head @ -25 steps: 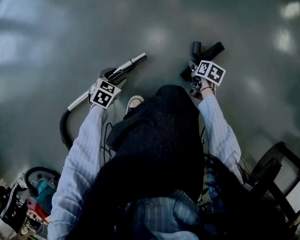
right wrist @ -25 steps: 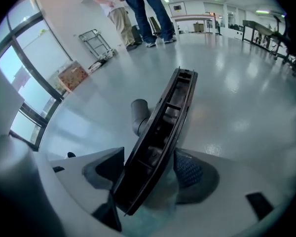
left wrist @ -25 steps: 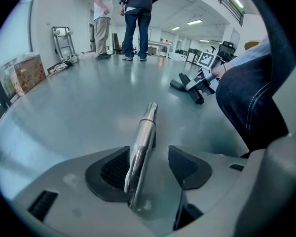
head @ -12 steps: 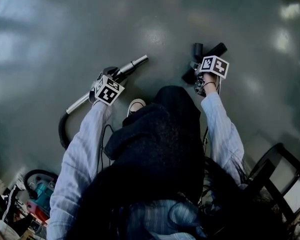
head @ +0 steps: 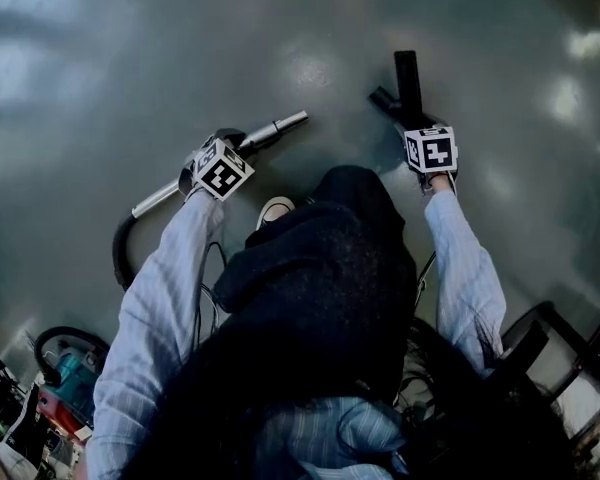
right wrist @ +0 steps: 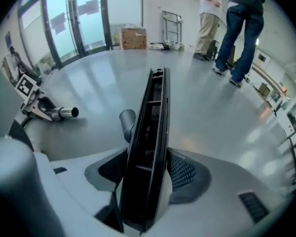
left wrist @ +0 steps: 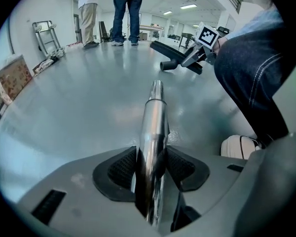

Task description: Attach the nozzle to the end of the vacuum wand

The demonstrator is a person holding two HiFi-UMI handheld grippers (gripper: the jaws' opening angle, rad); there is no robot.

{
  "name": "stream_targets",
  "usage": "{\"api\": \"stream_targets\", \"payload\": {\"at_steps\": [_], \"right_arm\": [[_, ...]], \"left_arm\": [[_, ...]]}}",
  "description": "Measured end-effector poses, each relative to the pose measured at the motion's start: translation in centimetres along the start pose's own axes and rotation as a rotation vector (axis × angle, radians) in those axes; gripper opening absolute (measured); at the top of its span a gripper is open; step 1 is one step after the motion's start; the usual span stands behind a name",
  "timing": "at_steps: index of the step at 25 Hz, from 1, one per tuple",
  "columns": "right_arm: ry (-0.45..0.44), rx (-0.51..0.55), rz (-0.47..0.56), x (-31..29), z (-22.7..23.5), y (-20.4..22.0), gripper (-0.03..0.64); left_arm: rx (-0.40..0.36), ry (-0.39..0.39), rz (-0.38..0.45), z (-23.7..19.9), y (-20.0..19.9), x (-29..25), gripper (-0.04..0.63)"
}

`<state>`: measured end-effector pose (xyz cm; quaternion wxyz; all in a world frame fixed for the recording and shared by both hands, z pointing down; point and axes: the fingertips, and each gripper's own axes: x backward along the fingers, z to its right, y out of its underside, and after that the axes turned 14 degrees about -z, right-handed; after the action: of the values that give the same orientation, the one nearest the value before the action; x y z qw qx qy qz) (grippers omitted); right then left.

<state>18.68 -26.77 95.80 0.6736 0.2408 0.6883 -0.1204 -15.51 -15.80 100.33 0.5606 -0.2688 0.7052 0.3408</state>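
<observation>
As our left gripper (left wrist: 150, 169) closes, its pads press both sides of the wand (left wrist: 154, 112), whose steel tube runs out ahead over the floor (head: 130, 58). Our right gripper (right wrist: 147, 174) is closing too, with the nozzle (right wrist: 153, 117) gripped edgewise between its pads. The long black head reaches away from us and its round neck sticks out to the left. From the head view, we see wand tip and nozzle well apart, not joined. Behind the left gripper the wand meets a black hose (head: 120, 253) curving over the floor.
</observation>
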Motion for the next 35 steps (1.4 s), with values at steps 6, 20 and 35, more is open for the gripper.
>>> {"api": "stream_targets", "payload": {"at_steps": [6, 20, 35], "right_arm": [[-0.105, 0.199, 0.133, 1.9, -3.2, -5.1, 0.25], [-0.483, 0.472, 0.196, 5.6, -10.7, -9.7, 0.247], [-0.676, 0.637, 0.218, 8.7, -13.8, -12.1, 0.247]], "left_arm": [[-0.049, -0.004, -0.011, 0.5, -0.2, 0.2, 0.176], [-0.073, -0.015, 0.053, -0.6, -0.1, 3.3, 0.173], [-0.162, 0.024, 0.142, 0.0, -0.2, 6.3, 0.172]]}}
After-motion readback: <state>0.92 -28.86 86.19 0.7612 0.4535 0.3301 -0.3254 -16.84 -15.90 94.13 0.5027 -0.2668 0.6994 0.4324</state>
